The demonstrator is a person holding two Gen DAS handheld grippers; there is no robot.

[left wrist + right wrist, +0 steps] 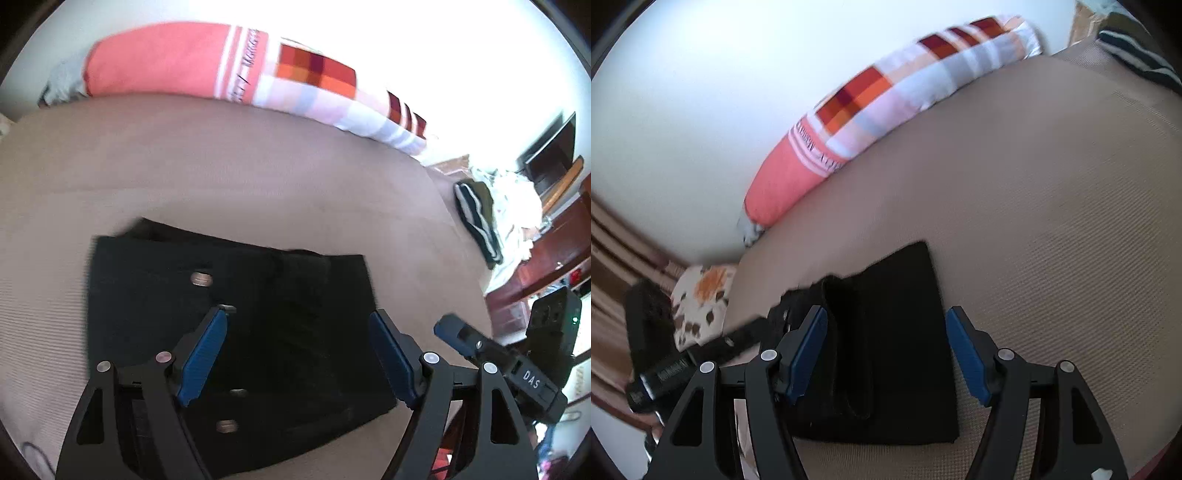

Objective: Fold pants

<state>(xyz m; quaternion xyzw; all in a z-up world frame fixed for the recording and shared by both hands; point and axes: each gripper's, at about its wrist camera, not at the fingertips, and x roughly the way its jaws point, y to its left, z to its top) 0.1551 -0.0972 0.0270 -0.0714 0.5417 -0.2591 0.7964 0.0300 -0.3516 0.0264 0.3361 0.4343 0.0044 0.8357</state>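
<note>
The black pants (229,332) lie folded into a compact rectangle on the beige bed (221,177), with metal buttons showing. My left gripper (299,354) is open above them, empty, its blue pads either side of the fold. The right gripper body (517,369) shows at the pants' right edge in the left wrist view. In the right wrist view the pants (894,339) lie under my open, empty right gripper (886,354). The left gripper body (665,373) shows at the left there.
A long pink and checked bolster pillow (229,70) lies along the far edge of the bed by the white wall. A pile of clothes (480,218) sits at the bed's right end, with wooden furniture (546,243) beyond. A floral pillow (701,302) lies at the left.
</note>
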